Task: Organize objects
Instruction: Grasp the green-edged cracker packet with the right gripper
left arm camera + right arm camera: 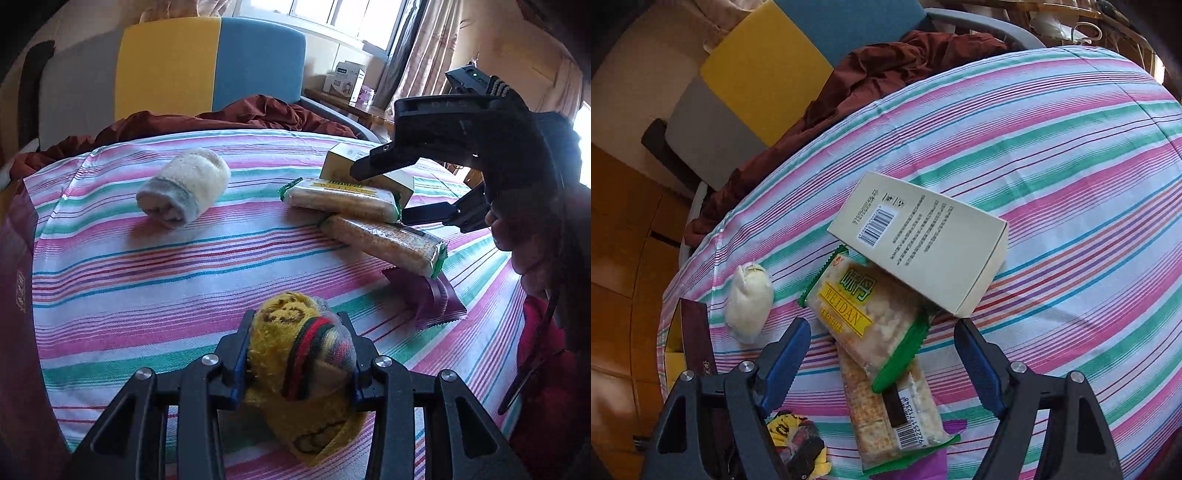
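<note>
My right gripper (882, 363) hangs wide open, holding nothing, directly above the upper cracker packet (866, 314), which lies on the striped bedspread (1071, 184) with one end tucked under the cream box (923, 243) and the other resting across a second cracker packet (897, 410). The packet's long axis runs away from me and slightly left, so the fingers straddle its narrow width (a straight descent should do, I judge). My left gripper (297, 354) is farther off and busy, clamped on the yellow sock roll (299, 350); the white sock roll (184, 190) lies apart.
</note>
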`<control>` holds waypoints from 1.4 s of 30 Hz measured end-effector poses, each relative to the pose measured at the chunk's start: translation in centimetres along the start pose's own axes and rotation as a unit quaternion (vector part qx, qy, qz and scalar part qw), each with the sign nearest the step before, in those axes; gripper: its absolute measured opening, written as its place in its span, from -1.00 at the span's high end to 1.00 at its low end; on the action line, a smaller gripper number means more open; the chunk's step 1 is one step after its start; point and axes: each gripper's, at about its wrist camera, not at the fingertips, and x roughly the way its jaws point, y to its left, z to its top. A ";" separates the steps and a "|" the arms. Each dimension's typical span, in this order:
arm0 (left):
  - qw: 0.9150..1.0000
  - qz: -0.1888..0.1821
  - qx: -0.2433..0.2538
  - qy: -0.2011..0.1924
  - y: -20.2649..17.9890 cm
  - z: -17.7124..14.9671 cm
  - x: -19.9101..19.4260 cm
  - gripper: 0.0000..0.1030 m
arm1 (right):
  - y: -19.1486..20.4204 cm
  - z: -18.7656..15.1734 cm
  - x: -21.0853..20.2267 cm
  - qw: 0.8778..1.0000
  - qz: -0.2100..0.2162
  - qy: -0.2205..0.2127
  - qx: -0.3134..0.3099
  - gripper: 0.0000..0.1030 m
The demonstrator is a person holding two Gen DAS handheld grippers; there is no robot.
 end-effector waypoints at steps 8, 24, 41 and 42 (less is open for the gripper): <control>1.000 -0.006 -0.003 -0.003 0.1 0.0 0.1 0.16 | 3.8 -0.7 -0.7 0.977 0.203 0.011 -0.058 -0.57; 1.000 -0.016 -0.010 -0.005 0.4 -0.1 0.0 0.14 | 4.8 -1.4 1.2 0.991 0.002 0.000 -0.134 -0.47; 1.000 -0.023 -0.015 -0.005 0.6 0.2 0.1 0.13 | 4.4 -3.8 2.6 0.959 -0.141 0.055 -0.240 0.15; 1.000 -0.023 -0.015 -0.005 0.5 0.2 0.2 0.13 | 4.6 -3.9 2.7 0.958 -0.138 0.055 -0.245 0.15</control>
